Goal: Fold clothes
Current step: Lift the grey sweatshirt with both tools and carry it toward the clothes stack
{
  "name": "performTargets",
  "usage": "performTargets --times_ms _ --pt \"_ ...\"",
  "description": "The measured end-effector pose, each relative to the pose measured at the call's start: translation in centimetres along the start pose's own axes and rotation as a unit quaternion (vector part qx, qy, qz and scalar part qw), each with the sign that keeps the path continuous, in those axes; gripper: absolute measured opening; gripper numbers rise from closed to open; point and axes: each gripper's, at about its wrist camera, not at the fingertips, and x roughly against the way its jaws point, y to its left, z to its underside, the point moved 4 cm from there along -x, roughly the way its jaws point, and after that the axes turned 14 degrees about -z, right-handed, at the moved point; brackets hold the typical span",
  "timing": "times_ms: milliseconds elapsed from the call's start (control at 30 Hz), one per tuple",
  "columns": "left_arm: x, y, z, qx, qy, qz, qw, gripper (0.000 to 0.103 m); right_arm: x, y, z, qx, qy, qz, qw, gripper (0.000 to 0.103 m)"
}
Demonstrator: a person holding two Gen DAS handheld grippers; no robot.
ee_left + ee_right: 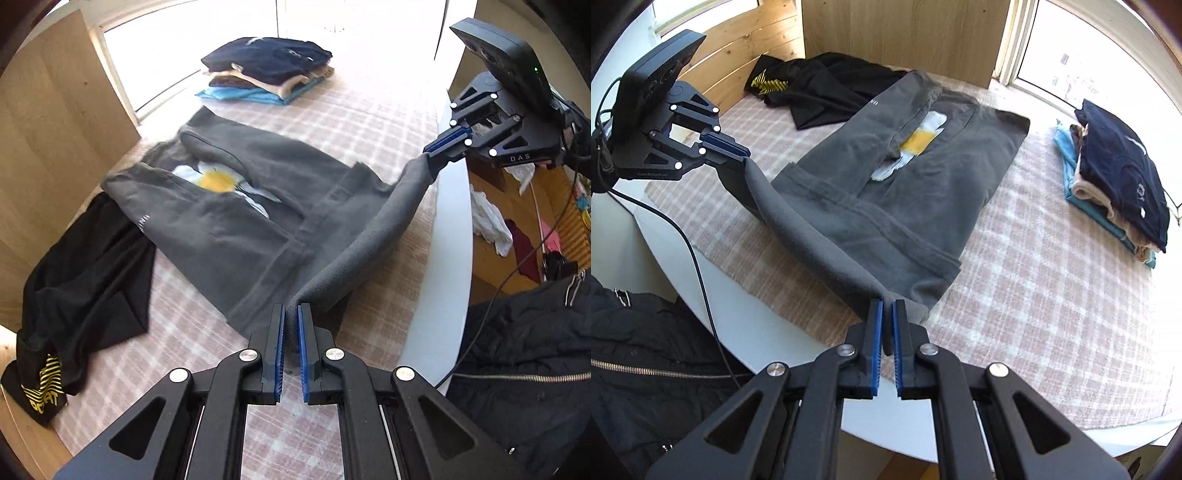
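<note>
Item: grey sweatshirt (236,229), hem edge being held off the table (657,236) by two grippers.

Left gripper (291,314) is pinching one hem corner, jaws nearly closed on the cloth; right gripper (888,310) is clamping the other corner likewise. The hem is hanging taut between them while the body, with sleeves folded in over a yellow-and-white print, is lying on the checked cloth (1034,295). Black garment (85,280) is lying crumpled beside it; folded stack (1115,177) is sitting well apart.
</note>
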Motion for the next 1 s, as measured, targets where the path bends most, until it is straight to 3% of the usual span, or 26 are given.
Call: performTargets --times_ms 233,533,633,767,867,1000 --pt "-2.0 6.9 -5.6 0.048 -0.022 -0.033 0.9980 0.006 2.3 -4.8 -9.4 0.014 -0.041 0.032 0.999 0.005" --pt "-10.2 15.8 -14.1 0.063 0.013 -0.074 0.9952 0.005 -1.9 -15.3 -21.4 0.005 -0.010 0.015 1.000 0.005" --pt "-13.4 18.4 -16.7 0.072 0.030 -0.066 0.9947 0.004 -4.2 -18.7 -24.7 -0.004 0.005 0.007 1.000 0.005" --pt "-17.2 21.9 -19.4 0.072 0.041 -0.081 0.9933 0.000 -8.3 -22.9 -27.2 -0.029 0.030 -0.017 0.999 0.005" --pt "-19.5 23.8 -20.3 0.073 0.053 -0.062 0.9940 0.000 -11.1 -24.9 -27.9 -0.037 0.050 -0.022 0.998 0.003" --pt "-19.9 24.2 -18.9 0.053 0.069 -0.024 0.9959 0.004 -13.3 -26.7 -27.2 -0.045 0.069 -0.028 0.996 0.002"
